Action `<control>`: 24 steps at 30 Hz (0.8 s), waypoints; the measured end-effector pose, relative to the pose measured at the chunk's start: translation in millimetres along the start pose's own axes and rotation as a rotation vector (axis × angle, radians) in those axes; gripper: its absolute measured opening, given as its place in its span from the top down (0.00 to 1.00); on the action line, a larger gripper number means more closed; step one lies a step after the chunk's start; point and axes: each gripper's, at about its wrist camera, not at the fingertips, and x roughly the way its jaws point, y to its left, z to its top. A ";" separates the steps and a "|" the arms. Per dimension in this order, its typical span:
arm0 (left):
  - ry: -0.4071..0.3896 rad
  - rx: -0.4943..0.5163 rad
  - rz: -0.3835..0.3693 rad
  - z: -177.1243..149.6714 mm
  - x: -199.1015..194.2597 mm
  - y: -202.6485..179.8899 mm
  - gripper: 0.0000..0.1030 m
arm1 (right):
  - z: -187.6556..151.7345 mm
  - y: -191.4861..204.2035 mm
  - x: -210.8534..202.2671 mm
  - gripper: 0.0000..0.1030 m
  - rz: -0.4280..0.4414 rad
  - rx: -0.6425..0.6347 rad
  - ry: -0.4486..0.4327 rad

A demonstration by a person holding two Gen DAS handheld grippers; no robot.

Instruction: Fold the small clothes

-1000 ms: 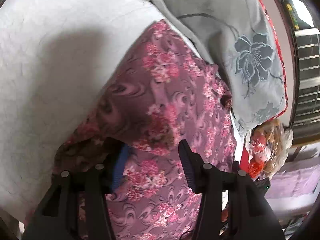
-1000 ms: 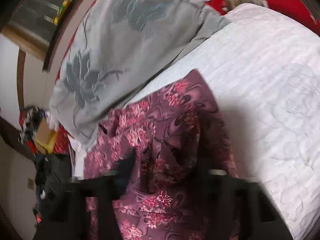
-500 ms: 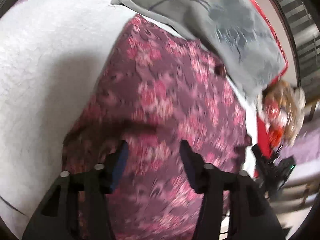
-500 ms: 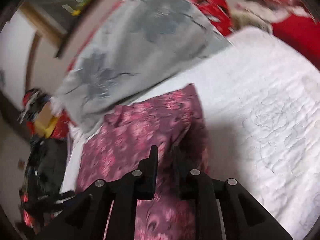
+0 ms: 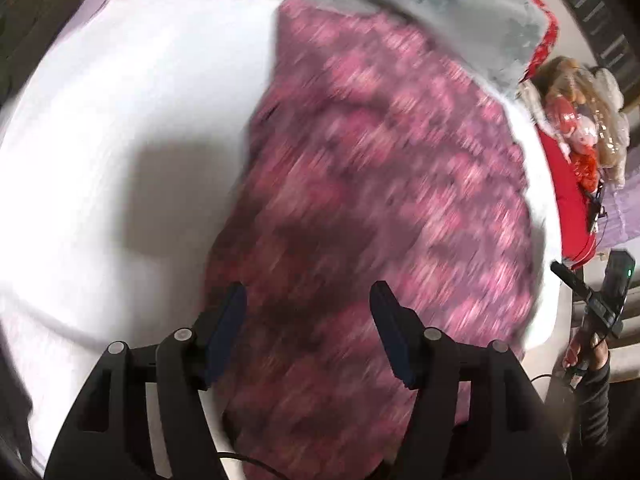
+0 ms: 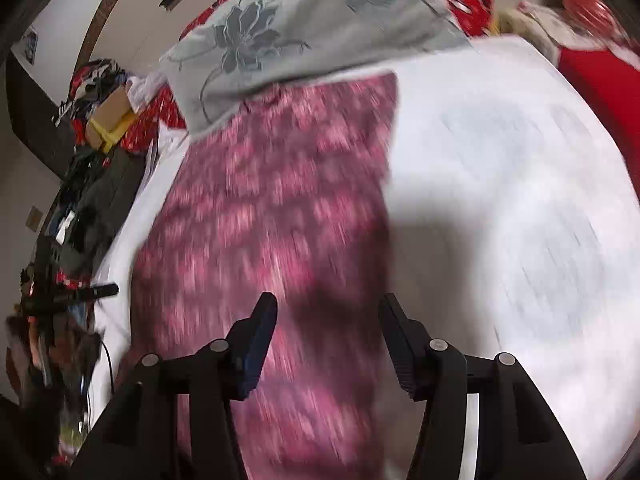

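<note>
A purple garment with pink flowers (image 5: 380,200) lies spread flat on a white quilted bed (image 5: 120,100); it also shows in the right wrist view (image 6: 272,216). Both views are motion-blurred. My left gripper (image 5: 306,304) is open and empty, raised above the near part of the garment. My right gripper (image 6: 328,312) is open and empty, above the garment's near right side, beside its edge. Neither gripper touches the cloth.
A grey pillow with a flower print (image 6: 288,28) lies at the garment's far end, also in the left wrist view (image 5: 460,12). A doll in a plastic bag (image 5: 580,112) and red bedding (image 5: 568,208) lie beside the bed. Clutter and a box (image 6: 108,120) lie at the left.
Both grippers have let go of the garment and lifted back from it. The right jaws have gone from nearly shut to open. The garment now lies flatter on the bed.
</note>
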 end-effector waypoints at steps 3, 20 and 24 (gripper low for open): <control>0.070 -0.089 -0.053 -38.4 5.6 25.2 0.39 | -48.0 -19.1 -5.7 0.43 -0.007 0.047 0.067; 0.153 -0.189 -0.153 -129.4 -0.1 24.6 0.58 | -141.0 -27.4 16.0 0.62 0.338 0.166 0.188; 0.113 -0.191 -0.173 -127.3 -10.8 21.1 0.95 | -136.3 -14.3 -1.6 0.93 0.313 0.069 0.153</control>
